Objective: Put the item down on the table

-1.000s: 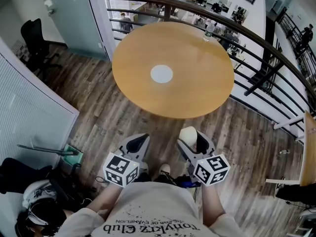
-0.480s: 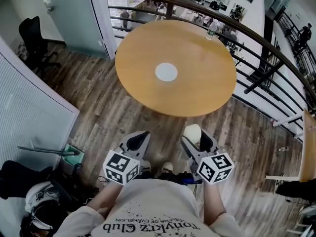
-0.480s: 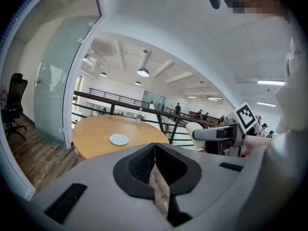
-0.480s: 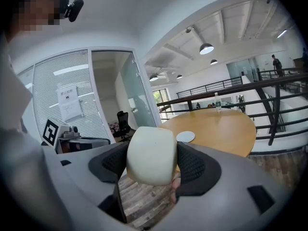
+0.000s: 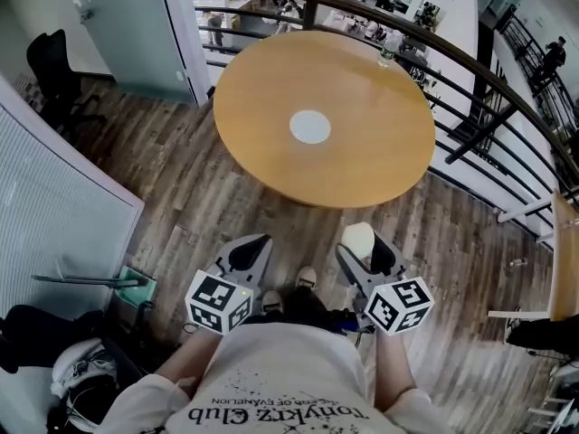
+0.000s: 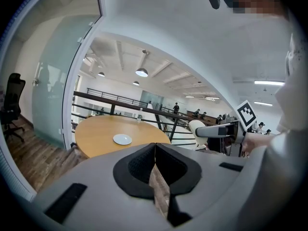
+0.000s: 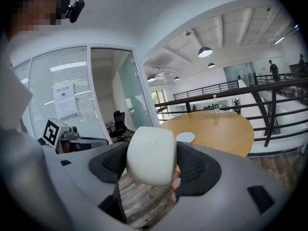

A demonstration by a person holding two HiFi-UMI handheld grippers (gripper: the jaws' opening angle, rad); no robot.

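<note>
"Where's the item just now?"

"In my right gripper. The cream, round-cornered item sits between the two dark pads, clamped from both sides. It bulges up above them."

"So it isn't on the table?"

"No. The round wooden table lies ahead of me, and the item hangs over the plank floor, short of the table's near edge. I'm holding that gripper low, just in front of my body."

"And your other tool?"

"My left gripper has its jaws pressed together with nothing between them — only a sliver of floorboard shows in the gap lower down. It's about level with the right one. The two are apart, each with its marker cube on the side toward me."

"What's on the table top?"

"A white disc near the middle, and a clear bottle at the far edge, close to the dark railing that curves round behind it. From the right gripper's own view the disc shows just past the item, well beyond it."
</note>
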